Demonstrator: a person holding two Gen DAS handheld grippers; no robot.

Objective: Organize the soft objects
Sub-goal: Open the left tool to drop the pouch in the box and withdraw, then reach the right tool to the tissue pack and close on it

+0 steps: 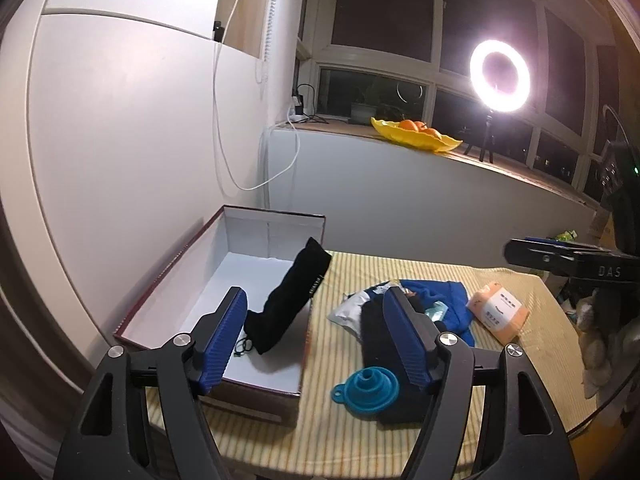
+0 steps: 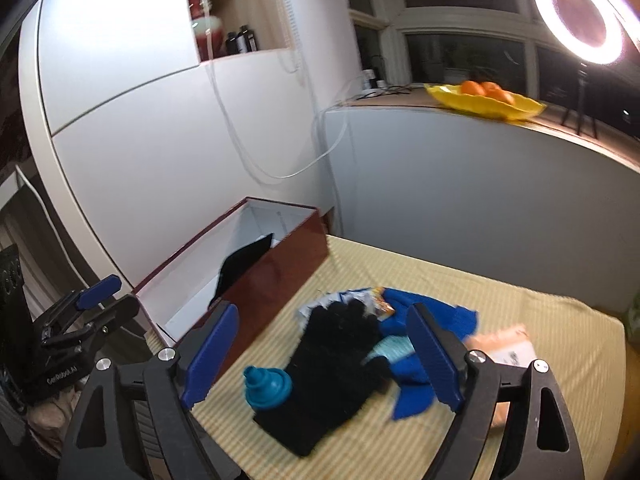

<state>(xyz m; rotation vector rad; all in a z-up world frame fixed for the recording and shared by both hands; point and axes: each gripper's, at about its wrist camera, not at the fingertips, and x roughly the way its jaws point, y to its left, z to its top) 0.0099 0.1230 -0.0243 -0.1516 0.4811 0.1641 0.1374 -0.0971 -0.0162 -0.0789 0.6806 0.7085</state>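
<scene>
A sorting step between placements is shown. The left gripper is held with its jaws wide and empty, as is the right gripper; nothing is pressed by either. One soft item, a long black cloth pouch, is already draped over the near wall of the open box (white inside, dark red outside). A black knitted glove, fuzzy and limp, is seen lying on the striped tablecloth beside a blue cloth and an orange soft pack. A rigid-looking teal funnel rests against the glove. A grasp on the glove is judged the likely next move, the funnel being avoided.
</scene>
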